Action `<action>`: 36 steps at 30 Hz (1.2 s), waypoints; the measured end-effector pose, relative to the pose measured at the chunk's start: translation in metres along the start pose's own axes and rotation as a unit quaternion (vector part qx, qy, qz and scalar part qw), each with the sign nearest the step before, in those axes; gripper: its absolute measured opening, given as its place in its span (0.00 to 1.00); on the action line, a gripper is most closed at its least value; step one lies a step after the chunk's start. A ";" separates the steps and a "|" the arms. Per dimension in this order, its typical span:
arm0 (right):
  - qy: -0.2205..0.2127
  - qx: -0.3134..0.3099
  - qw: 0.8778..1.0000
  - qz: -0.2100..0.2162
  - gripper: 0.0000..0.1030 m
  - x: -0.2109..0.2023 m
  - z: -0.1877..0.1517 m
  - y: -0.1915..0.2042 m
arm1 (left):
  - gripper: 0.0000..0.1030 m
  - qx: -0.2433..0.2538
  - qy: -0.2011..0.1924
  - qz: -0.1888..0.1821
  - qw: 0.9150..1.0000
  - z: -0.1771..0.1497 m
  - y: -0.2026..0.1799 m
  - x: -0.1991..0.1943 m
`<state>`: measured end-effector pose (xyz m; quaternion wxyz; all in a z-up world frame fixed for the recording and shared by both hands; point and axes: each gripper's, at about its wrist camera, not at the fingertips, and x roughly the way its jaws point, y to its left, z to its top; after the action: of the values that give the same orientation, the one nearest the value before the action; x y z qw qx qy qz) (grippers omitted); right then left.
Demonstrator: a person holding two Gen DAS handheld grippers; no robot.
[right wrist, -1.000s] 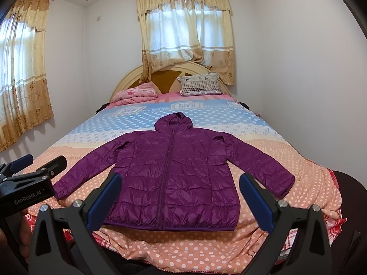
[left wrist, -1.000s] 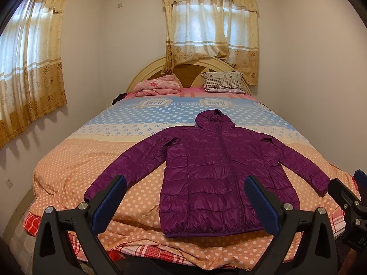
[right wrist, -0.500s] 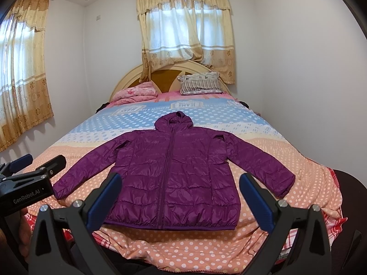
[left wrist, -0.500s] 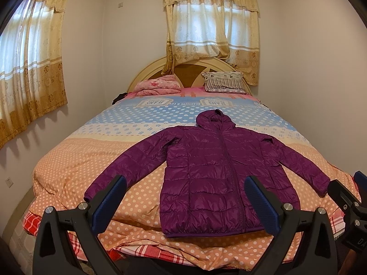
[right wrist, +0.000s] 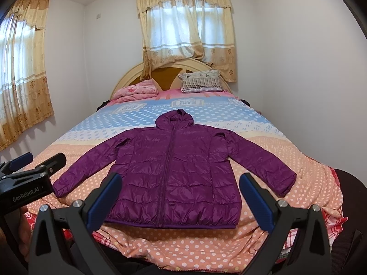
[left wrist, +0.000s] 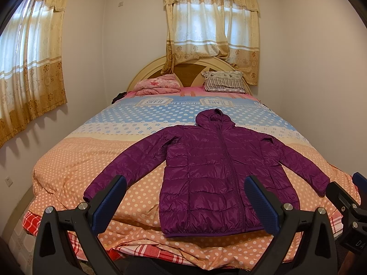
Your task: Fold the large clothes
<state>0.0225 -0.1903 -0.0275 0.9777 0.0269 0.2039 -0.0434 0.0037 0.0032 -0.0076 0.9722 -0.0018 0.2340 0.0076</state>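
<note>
While both tools hang short of the foot of the bed, nothing is gripped.

Jacket: purple hooded puffer jacket [left wrist: 220, 174] [right wrist: 174, 174] lies flat on the bed [left wrist: 75, 160] [right wrist: 305, 160], front up, zip closed, hood toward the headboard, hem near the foot edge.
Sleeves: both spread outward and angled down toward the foot; cuffs rest on the orange dotted part of the cover.
Left hand-held gripper [left wrist: 185, 204]: fingers spread wide, blue pads facing each other, nothing between them; apart from the jacket, seen framing its left sleeve cuff and hem.
Right hand-held gripper [right wrist: 181, 201]: fingers likewise spread wide and empty; clear of the fabric, framing the lower body of the jacket.
Cross-views: each tool shows at the edge of the other's view, left one bearing a printed label, partly readable.
Bedding: dotted cover [left wrist: 160, 114], blue at the far half, orange near; red checked sheet [left wrist: 34, 224] at the foot corner.
Head of bed: folded pink blanket [left wrist: 158, 84] and striped pillow [left wrist: 224, 82] against the rounded headboard [left wrist: 146, 73].
Room: curtains [left wrist: 213, 29] over two windows.
</note>
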 end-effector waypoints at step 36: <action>0.040 0.024 0.999 0.005 1.00 0.044 -0.021 -0.038 | 0.99 0.021 0.021 0.033 0.999 -0.012 0.011 0.048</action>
<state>0.0505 -0.2298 -0.0660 0.9681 0.0528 0.2412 -0.0417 0.0407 0.0146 -0.0404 0.9662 0.0260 0.2543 0.0343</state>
